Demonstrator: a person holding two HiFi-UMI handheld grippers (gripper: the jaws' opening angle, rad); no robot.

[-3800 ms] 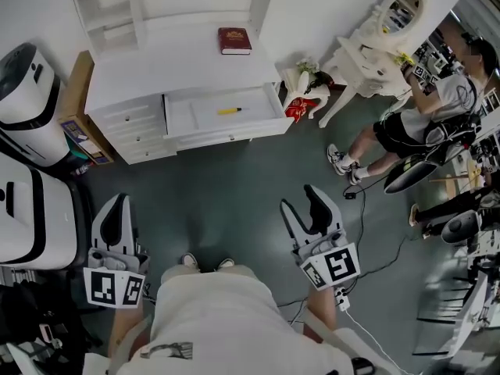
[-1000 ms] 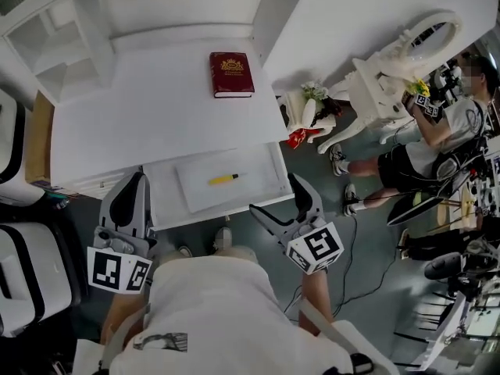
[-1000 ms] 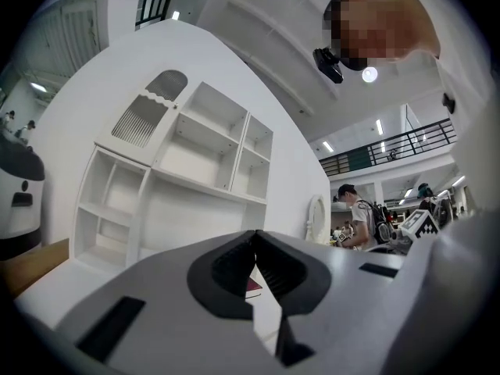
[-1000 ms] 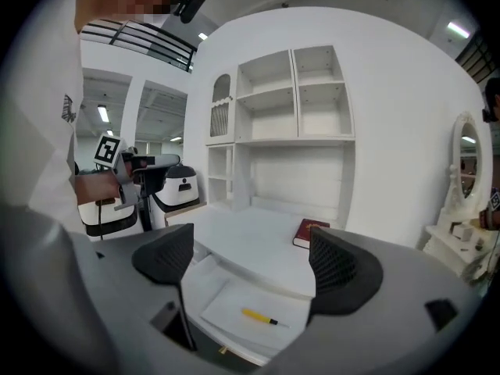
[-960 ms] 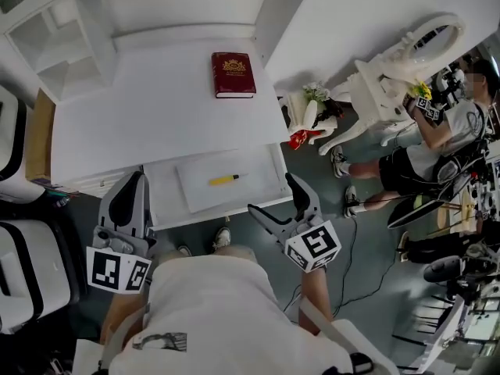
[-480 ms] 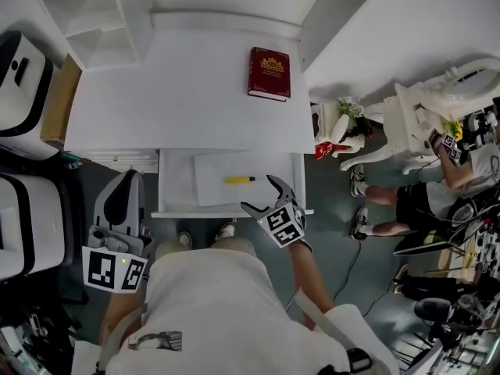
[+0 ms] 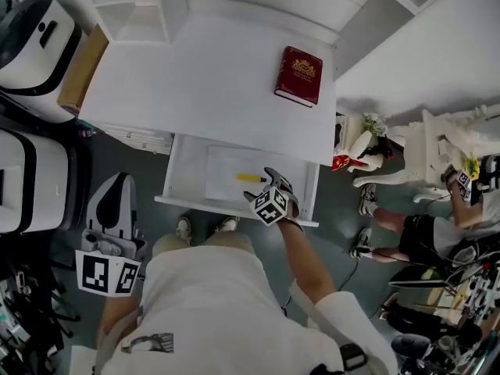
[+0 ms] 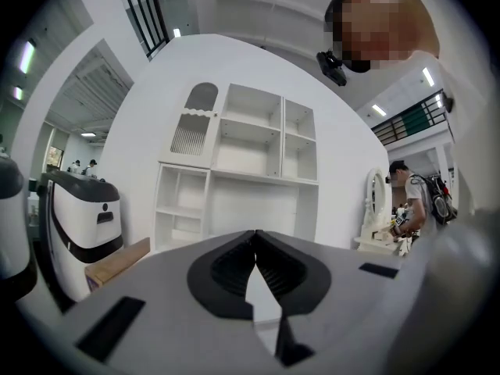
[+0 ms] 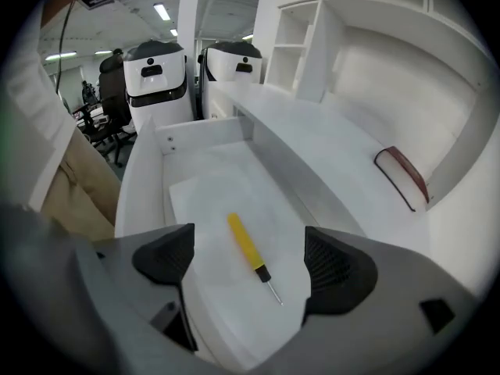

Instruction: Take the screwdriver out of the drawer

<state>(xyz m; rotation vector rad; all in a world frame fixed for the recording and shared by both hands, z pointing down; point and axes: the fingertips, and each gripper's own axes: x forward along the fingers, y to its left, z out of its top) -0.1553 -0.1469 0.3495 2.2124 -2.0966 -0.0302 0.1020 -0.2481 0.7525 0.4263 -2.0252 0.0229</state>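
A yellow-handled screwdriver (image 7: 250,178) lies on a white sheet inside the open drawer (image 7: 234,207) of the white desk. My right gripper (image 7: 265,183) hangs over the drawer's front part, open, its tips just short of the tool. In the right gripper view the screwdriver (image 9: 244,242) lies between the two dark pads (image 9: 167,257), untouched, below the right gripper (image 9: 251,261); the drawer wall (image 9: 148,162) runs along the left. My left gripper (image 7: 116,180) hangs low at my left side, away from the desk. The left gripper (image 8: 254,244) shows its jaws shut and empty.
A red book (image 7: 298,76) lies on the desk top (image 7: 195,84), also seen as the book (image 9: 402,175) at the right. White machines (image 7: 35,30) and a cardboard box (image 7: 80,69) stand left of the desk. A person (image 7: 426,233) stands at the far right.
I have stepped up to the desk. My right gripper moved forward over the open drawer to the screwdriver, still open. The left gripper stayed down at my side.
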